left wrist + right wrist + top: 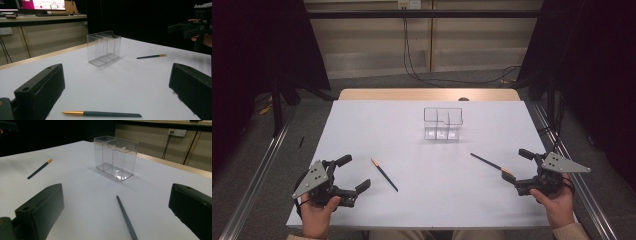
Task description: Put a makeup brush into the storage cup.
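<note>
left claw [354,174]: jaws wide apart, nothing between, hand gripping from behind | right claw [517,166]: jaws wide apart, nothing between, hand behind

High view: fixed above the near edge, facing forward and down over the whole white table [422,200]. Gripper views: low and close, from opposite near corners, both sharing the clear plastic compartment box [103,47] [116,157].

A lab or recording room is shown. The desk [362,130] is covered in plain white and flanked by metal rails [254,175] and black curtains [592,60]. Loose cables [432,77] are trailed across the grey floor, and a lit monitor [42,4] is seen on a side bench.
</note>
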A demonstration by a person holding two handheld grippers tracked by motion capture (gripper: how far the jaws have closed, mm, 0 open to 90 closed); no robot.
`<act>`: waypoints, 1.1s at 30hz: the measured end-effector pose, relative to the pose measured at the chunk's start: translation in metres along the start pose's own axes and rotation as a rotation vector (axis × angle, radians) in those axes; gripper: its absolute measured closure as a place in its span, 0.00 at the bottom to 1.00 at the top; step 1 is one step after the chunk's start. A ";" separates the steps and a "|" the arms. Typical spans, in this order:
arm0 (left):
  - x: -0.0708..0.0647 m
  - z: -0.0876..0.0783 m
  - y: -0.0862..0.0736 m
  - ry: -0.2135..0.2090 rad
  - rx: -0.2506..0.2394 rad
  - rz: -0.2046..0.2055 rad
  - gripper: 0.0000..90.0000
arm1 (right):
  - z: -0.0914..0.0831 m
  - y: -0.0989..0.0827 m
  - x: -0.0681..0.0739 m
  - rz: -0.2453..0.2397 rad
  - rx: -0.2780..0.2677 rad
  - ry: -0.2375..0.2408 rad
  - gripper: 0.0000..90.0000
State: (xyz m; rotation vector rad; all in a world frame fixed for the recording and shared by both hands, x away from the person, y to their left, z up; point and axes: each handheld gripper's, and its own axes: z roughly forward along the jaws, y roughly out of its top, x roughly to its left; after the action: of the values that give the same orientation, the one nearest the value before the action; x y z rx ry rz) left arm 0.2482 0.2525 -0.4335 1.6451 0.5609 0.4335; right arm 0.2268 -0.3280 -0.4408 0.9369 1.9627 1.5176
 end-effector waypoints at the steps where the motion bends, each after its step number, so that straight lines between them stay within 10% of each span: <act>1: 0.000 0.000 0.000 0.003 -0.002 0.001 0.00 | 0.001 0.000 0.001 -0.002 0.002 0.004 0.00; 33: 0.002 0.019 0.010 0.049 -0.049 -0.019 0.00 | 0.002 0.005 0.009 -0.041 0.003 0.020 0.00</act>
State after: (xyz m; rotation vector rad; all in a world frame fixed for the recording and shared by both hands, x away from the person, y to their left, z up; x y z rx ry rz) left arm 0.2618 0.2371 -0.4267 1.5847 0.5980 0.4708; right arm 0.2234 -0.3193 -0.4363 0.8807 1.9863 1.5073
